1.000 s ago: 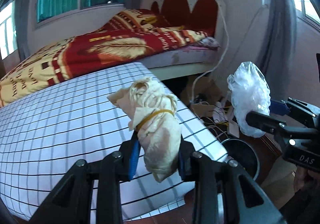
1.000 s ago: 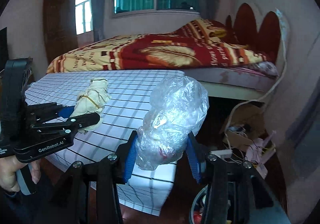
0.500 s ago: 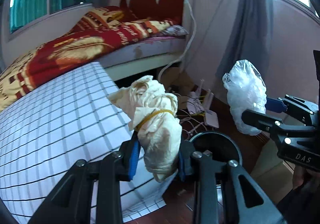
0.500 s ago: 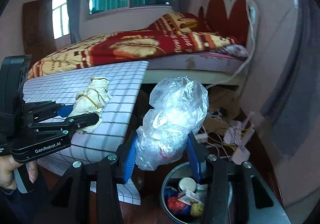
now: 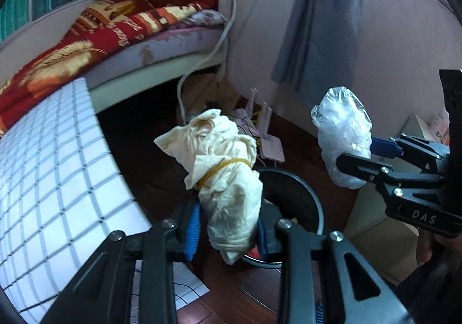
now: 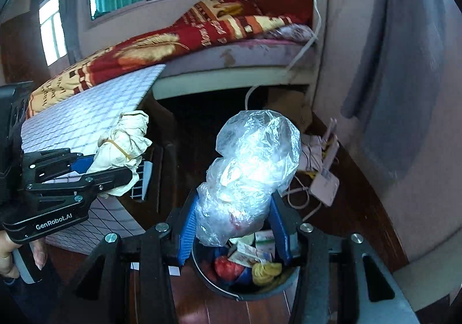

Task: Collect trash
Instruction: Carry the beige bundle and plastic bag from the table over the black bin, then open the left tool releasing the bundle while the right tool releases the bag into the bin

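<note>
**Two bundles held above the bin**

While both grippers hang over the round dark bin [image 6: 231,283], its rim lies unobstructed beneath them, bare wood floor around it. Left gripper [image 5: 228,225] clamps one cream paper bundle [image 5: 225,179], crumpled, stained, bound by a yellow rubber band. Right gripper [image 6: 235,225] pinches one clear crinkled plastic bag [image 6: 251,168]. Beside the bin stands the checked table's edge [image 5: 109,168]; beyond it, one bed [image 6: 231,58].

Black grippers [image 6: 234,230], blue pads, "GenRobot.AI" mark
</note>
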`<action>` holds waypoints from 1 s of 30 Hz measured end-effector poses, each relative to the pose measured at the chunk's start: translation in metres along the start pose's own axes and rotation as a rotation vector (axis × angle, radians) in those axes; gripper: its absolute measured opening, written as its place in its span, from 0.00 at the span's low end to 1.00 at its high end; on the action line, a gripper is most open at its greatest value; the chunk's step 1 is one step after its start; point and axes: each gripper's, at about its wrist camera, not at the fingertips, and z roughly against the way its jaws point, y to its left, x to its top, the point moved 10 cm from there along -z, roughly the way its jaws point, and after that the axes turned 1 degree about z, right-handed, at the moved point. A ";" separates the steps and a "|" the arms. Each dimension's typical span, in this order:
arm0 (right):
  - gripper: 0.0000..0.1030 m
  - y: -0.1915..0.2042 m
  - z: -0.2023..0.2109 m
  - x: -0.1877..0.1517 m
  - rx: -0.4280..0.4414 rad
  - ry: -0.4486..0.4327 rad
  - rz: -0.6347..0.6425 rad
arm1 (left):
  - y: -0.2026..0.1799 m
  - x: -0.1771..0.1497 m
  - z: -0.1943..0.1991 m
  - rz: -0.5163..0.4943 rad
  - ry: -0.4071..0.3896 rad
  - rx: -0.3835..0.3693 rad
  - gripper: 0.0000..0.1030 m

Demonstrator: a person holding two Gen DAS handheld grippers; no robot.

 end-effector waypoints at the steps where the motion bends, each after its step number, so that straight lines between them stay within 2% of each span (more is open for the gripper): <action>1: 0.47 -0.005 -0.001 -0.005 -0.005 0.007 -0.007 | -0.005 -0.003 -0.005 -0.005 0.011 -0.009 0.32; 10: 0.47 -0.035 -0.030 -0.055 -0.008 0.115 -0.040 | -0.037 -0.028 -0.045 -0.040 0.106 -0.081 0.32; 27: 0.47 -0.045 -0.099 -0.117 0.015 0.313 0.025 | -0.046 -0.067 -0.110 -0.057 0.257 -0.166 0.32; 30: 0.48 -0.041 -0.112 -0.127 0.038 0.353 0.044 | -0.050 -0.077 -0.120 -0.035 0.301 -0.214 0.42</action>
